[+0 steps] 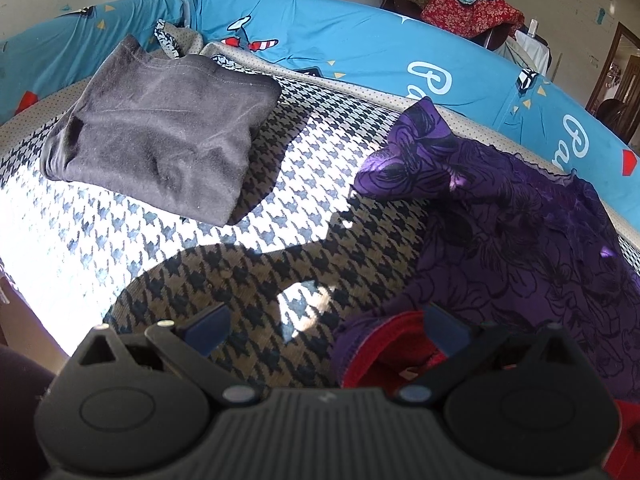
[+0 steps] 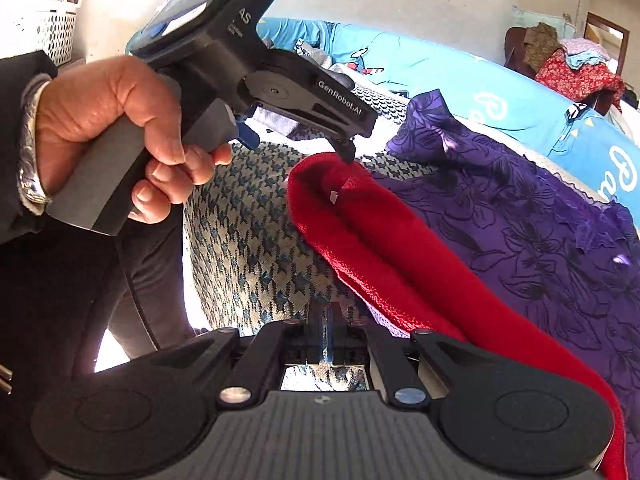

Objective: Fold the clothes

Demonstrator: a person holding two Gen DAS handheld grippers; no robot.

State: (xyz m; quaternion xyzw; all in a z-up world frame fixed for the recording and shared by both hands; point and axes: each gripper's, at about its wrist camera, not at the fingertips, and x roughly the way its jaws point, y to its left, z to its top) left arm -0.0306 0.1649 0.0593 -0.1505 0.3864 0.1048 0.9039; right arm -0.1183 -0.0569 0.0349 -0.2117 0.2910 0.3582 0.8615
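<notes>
Left fingers [image 1: 446, 330] spread, one touching the red cloth [image 2: 400, 252]. Right fingers [image 2: 326, 322] pressed together, empty. Folded grey garment [image 1: 160, 132] on bed [image 1: 280, 248].

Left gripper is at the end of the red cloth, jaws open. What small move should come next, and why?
Probably close the left gripper on the end of the red cloth. Its jaws stand open with the cloth's edge against one finger, so nothing is held yet. The cloth lies across the purple garment and likely needs a grip before it can be lifted clear.
</notes>
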